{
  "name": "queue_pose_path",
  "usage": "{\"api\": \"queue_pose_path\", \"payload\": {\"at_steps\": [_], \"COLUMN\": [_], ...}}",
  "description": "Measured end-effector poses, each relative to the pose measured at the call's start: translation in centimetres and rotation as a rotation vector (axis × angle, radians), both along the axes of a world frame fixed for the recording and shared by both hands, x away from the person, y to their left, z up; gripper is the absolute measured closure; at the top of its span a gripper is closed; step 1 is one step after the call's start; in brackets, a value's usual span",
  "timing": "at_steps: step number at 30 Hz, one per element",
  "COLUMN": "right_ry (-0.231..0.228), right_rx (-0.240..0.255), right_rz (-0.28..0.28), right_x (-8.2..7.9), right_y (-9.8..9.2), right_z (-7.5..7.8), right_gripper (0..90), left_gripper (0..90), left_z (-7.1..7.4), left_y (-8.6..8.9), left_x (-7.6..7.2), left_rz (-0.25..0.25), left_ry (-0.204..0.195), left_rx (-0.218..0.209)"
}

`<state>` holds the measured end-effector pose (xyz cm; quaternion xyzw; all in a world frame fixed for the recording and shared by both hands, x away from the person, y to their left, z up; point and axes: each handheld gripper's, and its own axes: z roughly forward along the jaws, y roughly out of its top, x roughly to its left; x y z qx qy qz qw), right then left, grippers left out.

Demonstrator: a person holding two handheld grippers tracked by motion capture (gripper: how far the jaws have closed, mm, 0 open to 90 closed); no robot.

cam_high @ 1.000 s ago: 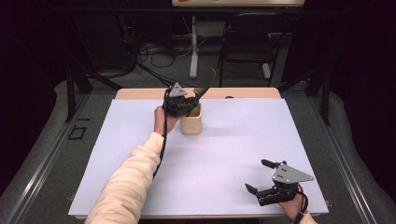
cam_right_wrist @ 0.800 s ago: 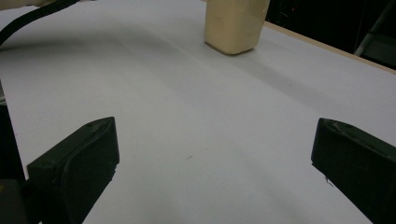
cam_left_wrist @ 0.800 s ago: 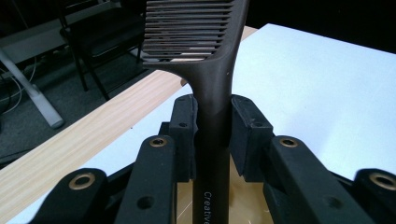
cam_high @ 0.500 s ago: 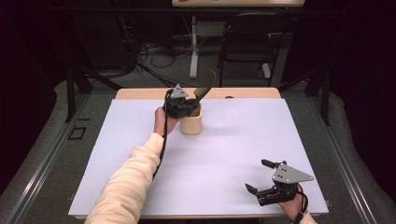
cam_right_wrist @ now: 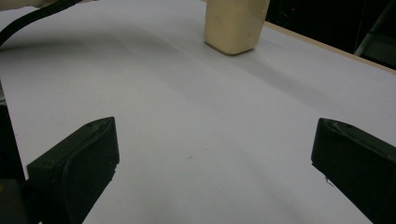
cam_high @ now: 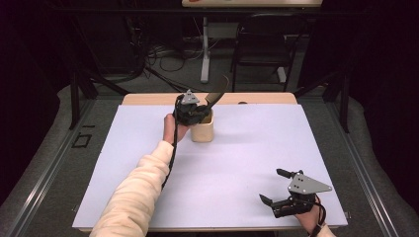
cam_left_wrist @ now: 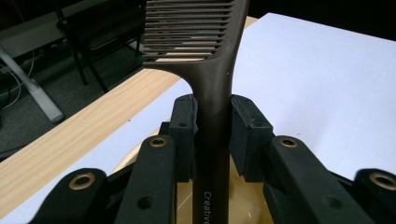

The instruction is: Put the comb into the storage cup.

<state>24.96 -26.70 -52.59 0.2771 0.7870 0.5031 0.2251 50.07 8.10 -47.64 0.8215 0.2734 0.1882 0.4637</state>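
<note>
Left gripper view: the left gripper [cam_left_wrist: 212, 135] is clamped on the handle of a dark brown comb [cam_left_wrist: 212, 88], its two black pads pressing the handle from either side at the centre of the frame. The comb stands upright, with its teeth at the top centre and its handle running down to the bottom edge, where pale lettering is printed on it. Below the pads, at the bottom centre, the yellowish inside of a cup [cam_left_wrist: 243, 200] shows, and the handle's lower end passes down in front of it.

In the high view the left gripper [cam_high: 197, 109] sits above centre, right over the cream cup [cam_high: 202, 131], with the comb [cam_high: 215, 96] slanting up and to the right out of it. A cream sleeve [cam_high: 138, 192] reaches in from the bottom left.

The right gripper [cam_high: 280, 186] rests at the lower right of the high view, its jaws spread wide apart with nothing between them. In the right gripper view the cup [cam_right_wrist: 233, 23] stands at the top centre, well apart from the jaws, on a white sheet [cam_right_wrist: 187, 116] covering the table.
</note>
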Motion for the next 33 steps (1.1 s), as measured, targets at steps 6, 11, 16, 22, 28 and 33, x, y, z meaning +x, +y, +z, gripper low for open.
{"api": "queue_pose_path", "payload": {"at_steps": [6, 11, 16, 22, 28, 33], "right_ry": [-0.001, -0.001, 0.001, 0.0, 0.0, 0.001], "right_rx": [0.0, -0.001, 0.0, 0.0, -0.002, -0.001], "right_rz": [-0.001, -0.001, -0.002, -0.001, -0.002, -0.002], "right_x": [0.0, 0.0, 0.0, 0.0, 0.0, 0.0], "right_y": [0.0, 0.0, 0.0, 0.0, 0.0, 0.0], "right_z": [0.0, 0.0, 0.0, 0.0, 0.0, 0.0], "right_gripper": [0.4, 0.4, 0.4, 0.4, 0.4, 0.4], "left_gripper": [72.0, 71.9, 59.7, 35.5, 20.0, 14.5], "left_z": [-0.1, -0.2, 0.0, 0.7, 1.1, 1.8], "left_y": [-0.1, -0.1, 0.0, 0.4, 1.0, 1.4], "left_x": [-0.1, -0.1, -0.6, -1.5, -2.1, -2.8], "left_rz": [0.0, -0.003, -0.005, 0.001, 0.003, -0.009], "left_ry": [0.002, 0.004, -0.012, -0.016, 0.0, 0.003], "left_rx": [0.004, 0.014, 0.015, 0.02, 0.025, 0.035]}}
